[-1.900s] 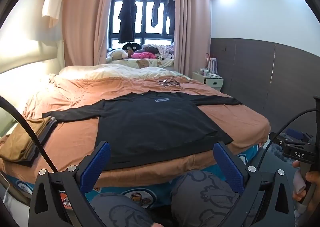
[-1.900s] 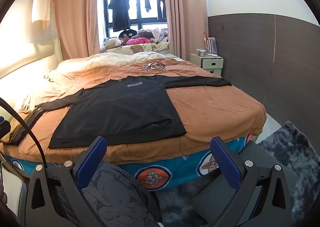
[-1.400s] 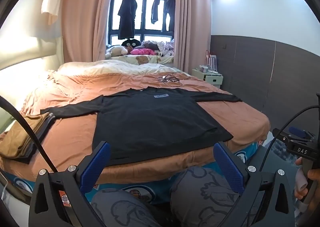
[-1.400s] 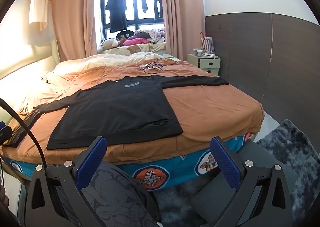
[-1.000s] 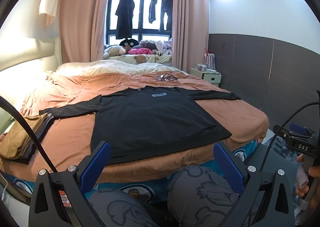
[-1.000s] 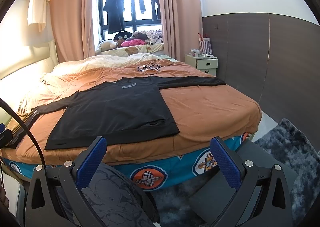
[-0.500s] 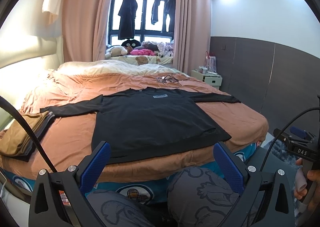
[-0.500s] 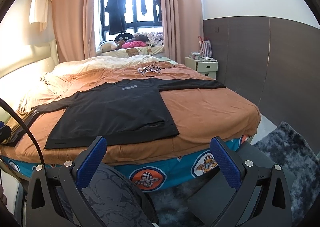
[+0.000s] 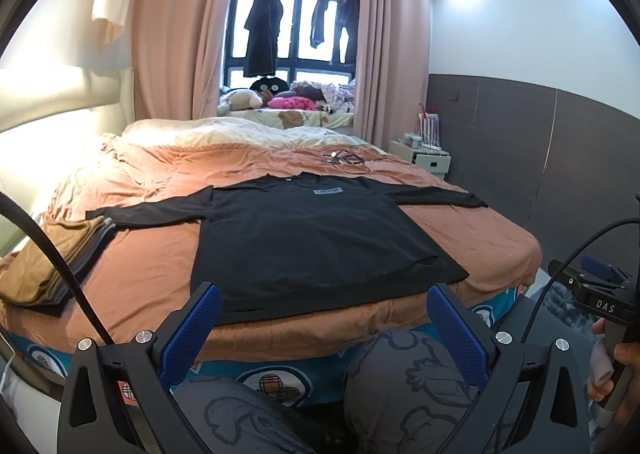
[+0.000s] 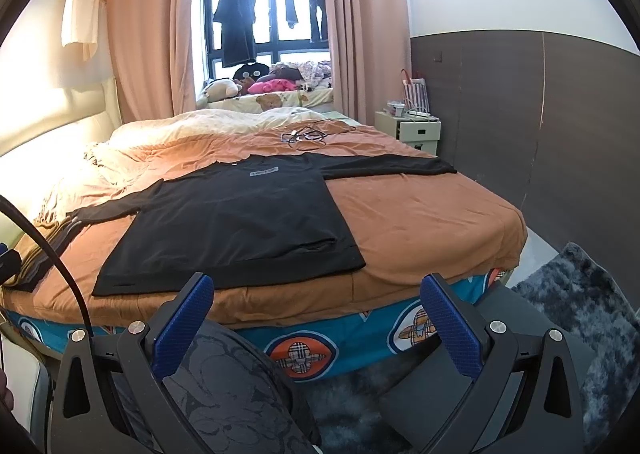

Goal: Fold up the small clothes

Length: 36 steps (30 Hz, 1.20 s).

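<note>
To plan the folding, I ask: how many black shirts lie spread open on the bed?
1: the black shirt lies flat mid-bed, sleeves out. The folded pile at the left edge may hide more.

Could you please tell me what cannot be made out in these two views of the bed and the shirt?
- Label on the black shirt: its print is too small to read in either view.
- Folded clothes: a cable crosses them in the left view; the right view's edge cuts them off.
- Tangle of cables: too small to identify.
</note>
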Each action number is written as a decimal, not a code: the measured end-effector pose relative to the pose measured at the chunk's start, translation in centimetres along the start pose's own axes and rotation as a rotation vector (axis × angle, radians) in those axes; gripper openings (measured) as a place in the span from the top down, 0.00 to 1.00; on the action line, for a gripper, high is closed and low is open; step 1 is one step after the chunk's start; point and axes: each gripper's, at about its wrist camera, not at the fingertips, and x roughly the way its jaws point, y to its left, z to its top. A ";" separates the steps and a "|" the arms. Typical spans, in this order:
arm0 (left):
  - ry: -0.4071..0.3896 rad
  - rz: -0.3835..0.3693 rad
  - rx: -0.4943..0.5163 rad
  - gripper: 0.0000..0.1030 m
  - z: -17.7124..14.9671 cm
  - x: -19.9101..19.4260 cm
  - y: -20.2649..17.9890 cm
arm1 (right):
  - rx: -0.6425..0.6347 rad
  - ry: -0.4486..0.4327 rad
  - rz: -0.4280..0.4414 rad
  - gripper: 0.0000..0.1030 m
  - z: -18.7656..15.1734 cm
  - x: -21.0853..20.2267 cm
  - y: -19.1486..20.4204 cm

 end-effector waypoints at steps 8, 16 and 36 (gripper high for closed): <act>-0.001 0.001 -0.004 0.00 -0.2 -0.3 0.4 | 0.007 0.001 -0.003 0.00 -0.4 -0.2 0.0; -0.008 0.003 0.003 0.00 -0.3 -0.7 0.6 | 0.011 -0.004 0.000 0.00 -0.6 -0.4 0.0; 0.000 0.014 -0.005 0.00 2.1 0.8 2.4 | 0.023 0.002 0.021 0.00 1.7 2.8 1.0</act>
